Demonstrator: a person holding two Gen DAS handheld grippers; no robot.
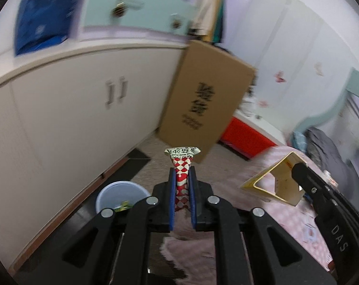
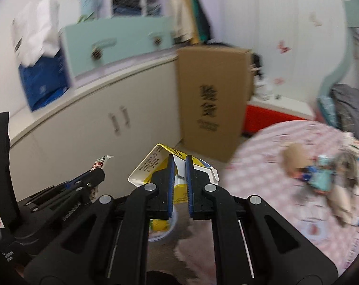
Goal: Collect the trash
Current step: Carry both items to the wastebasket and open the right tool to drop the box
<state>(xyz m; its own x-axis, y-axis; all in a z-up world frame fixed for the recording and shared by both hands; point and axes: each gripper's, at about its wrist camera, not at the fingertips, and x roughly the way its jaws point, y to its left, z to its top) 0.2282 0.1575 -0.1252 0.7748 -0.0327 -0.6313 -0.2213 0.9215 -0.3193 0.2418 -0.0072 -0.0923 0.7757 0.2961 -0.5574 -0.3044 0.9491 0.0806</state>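
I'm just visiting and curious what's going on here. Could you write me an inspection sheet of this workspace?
Surface: pink patterned bedspread.
Job's things: red-and-white checkered wrapper; opened yellow-and-white carton; pale blue round bin on the floor, some waste inside.
Clutter: blurred scraps on the bedspread.
Grippers: left gripper clamps the wrapper; right gripper clamps the carton.
Cables: nothing seen.
Surroundings: cream cabinet, tall brown cardboard box.

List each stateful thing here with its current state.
Left tongs: shut on red-checked wrapper, held aloft.
Right tongs: shut on yellow carton, flattened open.
Trash bin: open, some trash inside.
Cabinet doors: closed.
Cardboard box: upright, closed.
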